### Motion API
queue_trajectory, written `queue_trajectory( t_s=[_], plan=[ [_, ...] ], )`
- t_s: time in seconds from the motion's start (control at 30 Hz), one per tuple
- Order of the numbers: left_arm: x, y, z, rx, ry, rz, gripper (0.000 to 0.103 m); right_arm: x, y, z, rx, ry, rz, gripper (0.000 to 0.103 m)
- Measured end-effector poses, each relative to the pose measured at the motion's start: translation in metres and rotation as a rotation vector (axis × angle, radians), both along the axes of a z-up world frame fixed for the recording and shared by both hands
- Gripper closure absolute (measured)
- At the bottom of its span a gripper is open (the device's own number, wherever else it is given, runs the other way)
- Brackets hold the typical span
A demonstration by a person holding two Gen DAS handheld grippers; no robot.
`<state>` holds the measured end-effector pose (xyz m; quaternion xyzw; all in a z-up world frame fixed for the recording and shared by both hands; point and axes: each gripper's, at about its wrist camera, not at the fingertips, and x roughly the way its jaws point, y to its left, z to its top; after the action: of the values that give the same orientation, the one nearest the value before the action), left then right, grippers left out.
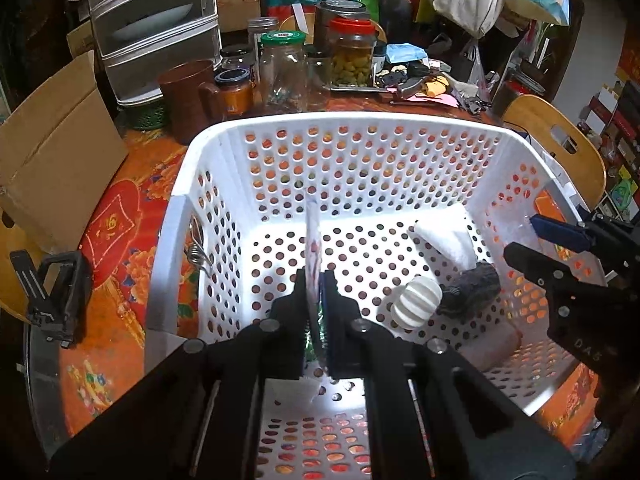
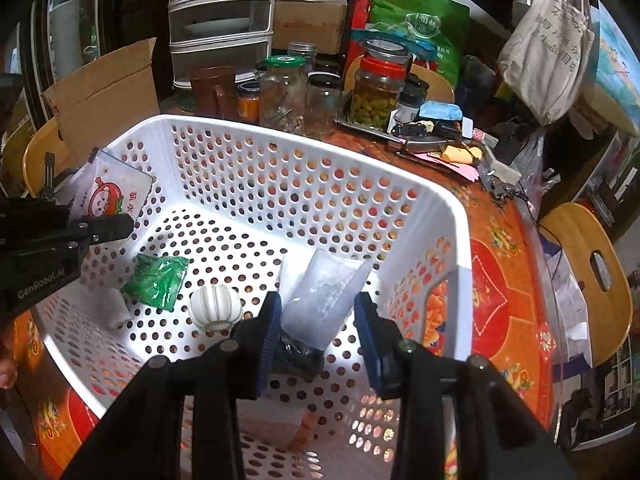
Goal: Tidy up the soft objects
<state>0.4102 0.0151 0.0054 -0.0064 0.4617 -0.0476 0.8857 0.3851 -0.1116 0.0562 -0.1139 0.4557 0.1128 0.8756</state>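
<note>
A white perforated basket (image 1: 208,140) (image 2: 448,216) stands on the table. My left gripper (image 1: 316,292) is shut on a flat cartoon-printed packet (image 1: 312,236), seen edge-on over the basket; the right wrist view shows its face (image 2: 116,196). My right gripper (image 2: 316,316) is open over the basket's right side, with a clear plastic packet (image 2: 324,296) lying between its fingers, not clamped. Inside lie a white ribbed ball (image 1: 416,300) (image 2: 216,304), a green bag (image 2: 158,280), a dark soft item (image 1: 472,288), a white pack (image 1: 444,236) and a pale roll (image 2: 114,304).
Jars (image 1: 352,56) (image 2: 376,88), a brown mug (image 1: 192,96), a drawer unit (image 1: 156,24) and clutter stand behind the basket. A cardboard box (image 1: 52,160) is at the left. A wooden chair (image 2: 592,272) is at the right. A black clamp (image 1: 56,292) lies left of the basket.
</note>
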Motion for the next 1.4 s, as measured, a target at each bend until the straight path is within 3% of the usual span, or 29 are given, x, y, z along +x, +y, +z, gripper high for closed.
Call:
queue_trajectory(
  t_s=[0.03, 0.07, 0.1, 0.13, 0.17, 0.27, 0.33, 0.4, 0.47, 0.8, 0.93, 1.17, 1.4],
  plan=[
    [-0.002, 0.0, 0.001, 0.006, -0.009, -0.004, 0.086, -0.001, -0.001, 0.002, 0.006, -0.009, 0.001, 0.056],
    [-0.005, -0.001, 0.003, 0.013, -0.023, -0.003, 0.073, -0.003, -0.002, 0.004, 0.011, -0.02, 0.001, 0.039],
    [-0.007, 0.0, 0.005, 0.017, -0.037, -0.007, 0.068, -0.004, -0.003, 0.006, 0.02, -0.032, 0.004, 0.021],
    [-0.009, -0.001, 0.008, 0.017, -0.053, -0.012, 0.053, -0.006, -0.004, 0.008, 0.025, -0.042, 0.007, 0.016],
    [-0.012, 0.0, 0.011, 0.015, -0.063, -0.01, 0.041, -0.007, -0.005, 0.01, 0.03, -0.047, 0.008, 0.013],
    [-0.022, -0.001, 0.023, 0.019, -0.104, -0.023, 0.03, -0.014, -0.009, 0.019, 0.059, -0.062, 0.009, 0.013],
    [-0.031, -0.002, 0.032, 0.027, -0.13, -0.032, 0.015, -0.02, -0.013, 0.026, 0.075, -0.08, 0.004, 0.007],
    [-0.04, -0.001, 0.041, 0.03, -0.155, -0.028, 0.008, -0.026, -0.017, 0.032, 0.1, -0.089, 0.008, 0.001],
    [-0.052, 0.002, 0.051, 0.02, -0.181, -0.026, 0.0, -0.033, -0.023, 0.038, 0.125, -0.098, 0.007, 0.001],
    [-0.143, 0.029, 0.082, 0.016, -0.254, -0.01, 0.0, -0.107, -0.037, 0.064, 0.174, -0.168, 0.031, 0.001],
    [-0.192, 0.041, 0.078, 0.044, -0.278, 0.032, 0.0, -0.159, -0.043, 0.06, 0.202, -0.198, 0.023, 0.001],
    [-0.268, 0.036, 0.061, 0.069, -0.283, 0.032, 0.0, -0.223, -0.045, 0.042, 0.258, -0.155, -0.052, 0.001],
    [-0.322, 0.028, 0.064, 0.0, -0.31, 0.028, 0.0, -0.27, -0.05, 0.056, 0.29, -0.202, -0.08, 0.001]
  ],
)
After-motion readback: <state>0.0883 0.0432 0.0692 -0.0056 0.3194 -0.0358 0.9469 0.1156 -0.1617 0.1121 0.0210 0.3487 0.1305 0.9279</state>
